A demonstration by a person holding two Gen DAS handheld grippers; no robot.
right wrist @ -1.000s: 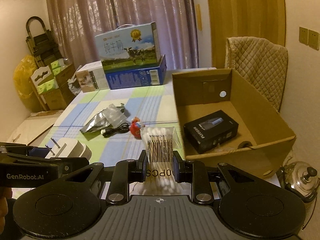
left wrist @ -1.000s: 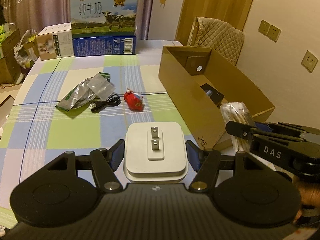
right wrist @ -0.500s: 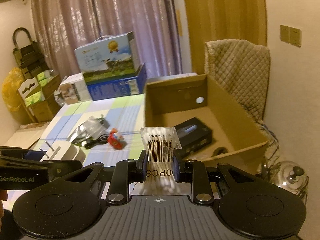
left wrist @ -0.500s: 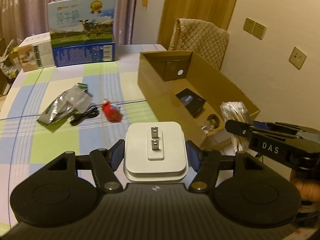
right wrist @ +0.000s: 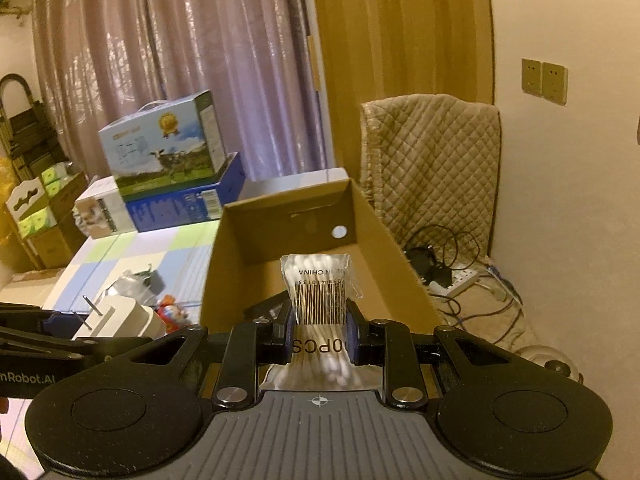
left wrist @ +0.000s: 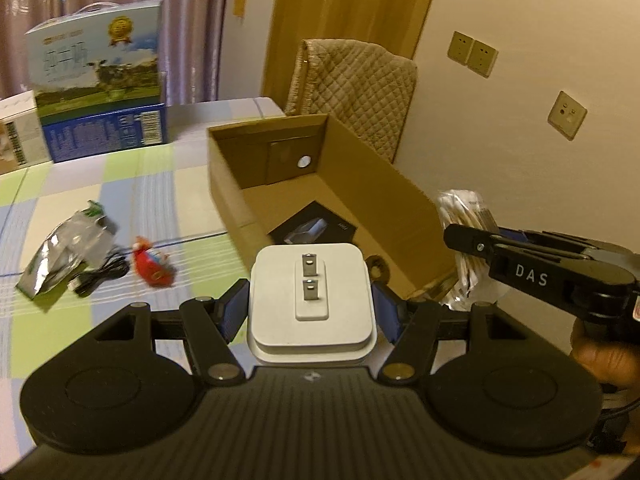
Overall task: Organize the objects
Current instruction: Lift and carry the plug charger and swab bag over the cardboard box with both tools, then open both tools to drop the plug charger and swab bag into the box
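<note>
Nearest in the left wrist view, the left hand-held gripper [left wrist: 312,312] is clamped on a white plug adapter [left wrist: 311,300], its blue pads pressed against the adapter's two sides and the two metal prongs facing up. The adapter is held above the near edge of the counter [left wrist: 132,184], just in front of the near end of a cardboard box [left wrist: 384,196].

In the right wrist view, the right hand-held gripper [right wrist: 319,340] is pinched tight on a clear bag of cotton swabs [right wrist: 319,292] — the barcode end sticks up past the pads and the rest of the bag hangs below them. The bag is held over the near end of the open box, above its floor. A person's hand [left wrist: 600,344] grips the handle of this gripper at the right edge of the left view.

Inside the box lies a flat black carton [left wrist: 312,230], on the floor toward the near end. The box itself sits along the right edge of the counter, its long side running away from the cameras.

On the checked cloth to the left of the box, near the middle of the counter, are a small red toy [left wrist: 154,266], a coiled black cable [left wrist: 100,274] just beside it, and a crumpled silver foil pouch [left wrist: 64,252] touching the cable.

At the far edge of the counter stands a milk carton case [left wrist: 96,64] on top of a blue box [left wrist: 108,132], with a smaller white box [left wrist: 18,132] beside them — behind the counter, a quilted chair back [left wrist: 356,80] and curtains [right wrist: 180,60].
</note>
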